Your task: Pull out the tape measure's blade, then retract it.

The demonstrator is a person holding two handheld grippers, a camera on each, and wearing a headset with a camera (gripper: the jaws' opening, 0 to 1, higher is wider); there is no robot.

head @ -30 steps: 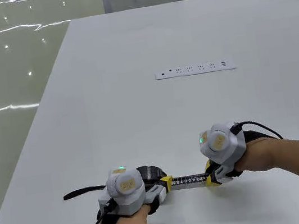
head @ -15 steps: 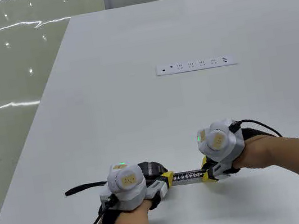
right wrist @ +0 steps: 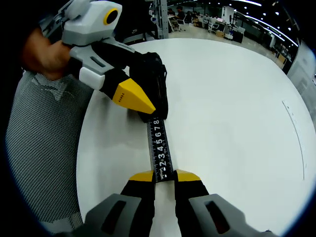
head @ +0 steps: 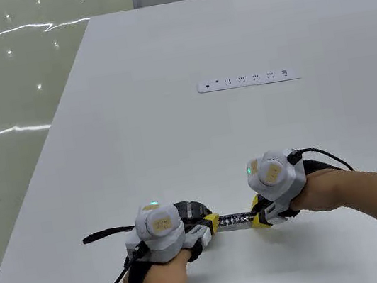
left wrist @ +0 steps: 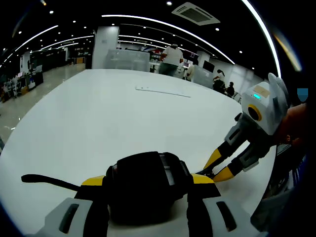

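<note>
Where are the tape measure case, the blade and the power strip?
tape measure case (left wrist: 148, 185): left gripper view, black top.
blade (right wrist: 158, 145): right gripper view, numbered face.
power strip (head: 249, 79): head view, its middle.

case: black rounded plastic tape measure case (left wrist: 147, 185), yellow edges
blade: black steel blade (right wrist: 158, 143), white numerals and ticks
grippers: left gripper (head: 206, 228), right gripper (right wrist: 163, 175), pale grey, yellow tips
table: plain white flat tabletop (head: 170, 115)

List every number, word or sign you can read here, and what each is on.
"2 3 4 5 6 7 8": on the tape measure's blade.
Print on the yellow tip of the left gripper: too small to read.
Marks on the power strip: too small to read.
</note>
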